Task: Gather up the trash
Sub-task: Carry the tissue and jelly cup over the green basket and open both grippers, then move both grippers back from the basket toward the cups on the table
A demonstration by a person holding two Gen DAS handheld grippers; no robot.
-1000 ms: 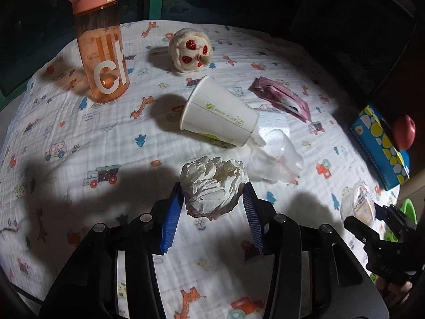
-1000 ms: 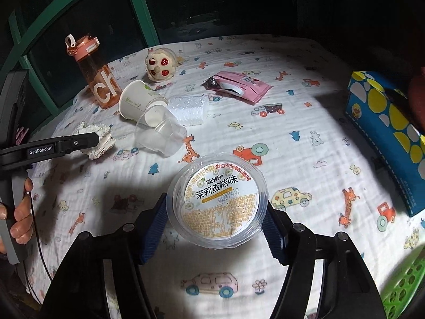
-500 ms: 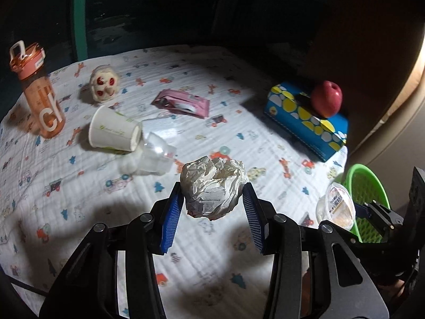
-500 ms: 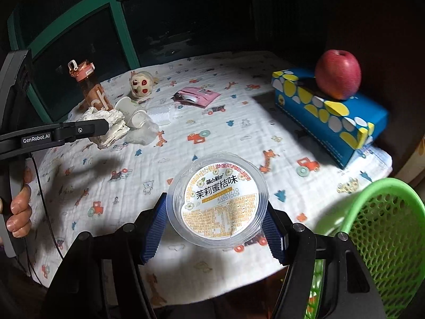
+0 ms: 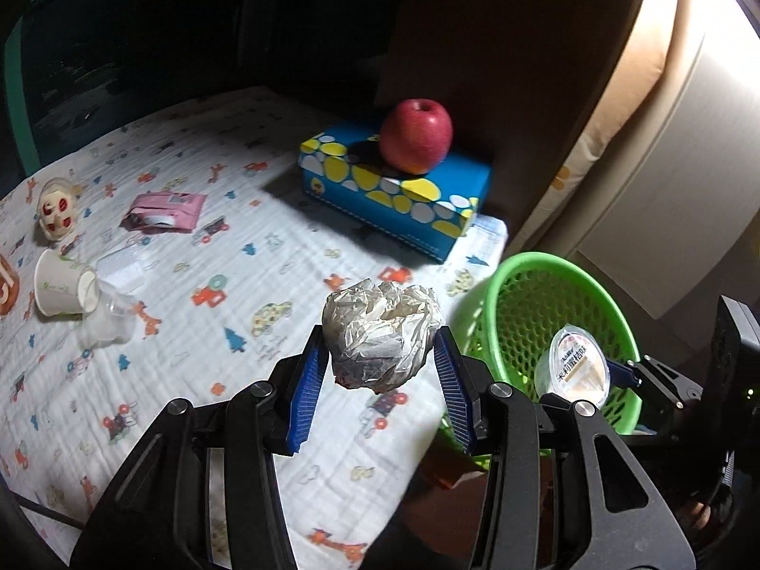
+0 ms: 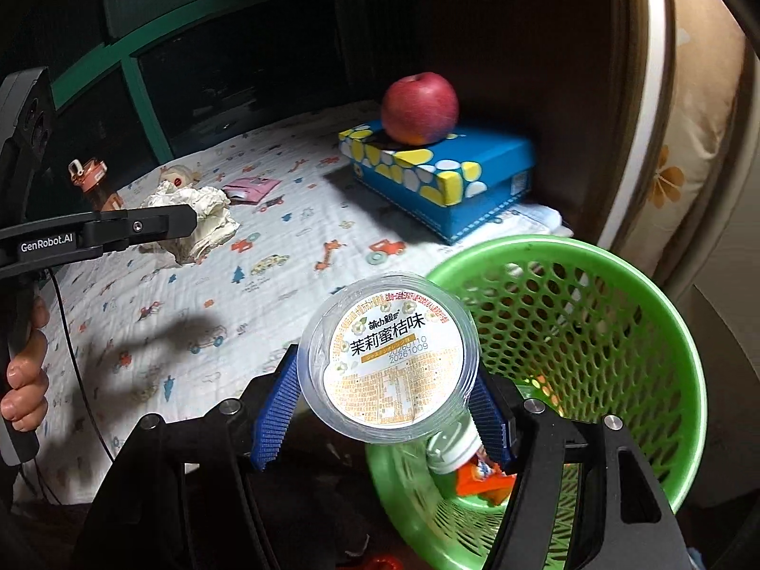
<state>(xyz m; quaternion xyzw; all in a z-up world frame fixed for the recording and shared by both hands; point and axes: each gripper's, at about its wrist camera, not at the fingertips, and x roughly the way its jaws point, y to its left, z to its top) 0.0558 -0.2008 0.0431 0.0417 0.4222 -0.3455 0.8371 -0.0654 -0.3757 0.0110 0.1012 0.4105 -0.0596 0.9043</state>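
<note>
Now we are in the carrying step of the collection, with one piece of trash in each tool and the round green plastic mesh basket (image 6: pixel 612 332) as the place to drop them. Our right gripper (image 6: pixel 387 408) pinches a clear plastic jelly cup with a printed white and orange foil lid (image 6: pixel 394 365) across its rim, the blue ribbed pads (image 6: pixel 275 408) pressed on either side, jaws about half spread to fit its width. The cup hangs just at the near left edge of the basket, partly over the opening, where an orange wrapper and a white-capped item (image 6: pixel 470 460) already lie.

Our left gripper (image 5: pixel 380 370) clamps a crumpled ball of silvery-white paper (image 5: pixel 382 335) between its blue pads (image 5: pixel 306 389), also at a middling spread. The ball sits over the edge of the patterned white cloth (image 5: pixel 190 247), with the basket just to the right of the fingers.

Next, we judge, the right tool should go a little further over the opening and spread its jaws; the left must travel right to clear the rim before letting go. A paper cup on its side (image 5: pixel 61 289) and a pink packet (image 5: pixel 166 209) lie far off to the left, likely left for another trip.
</note>
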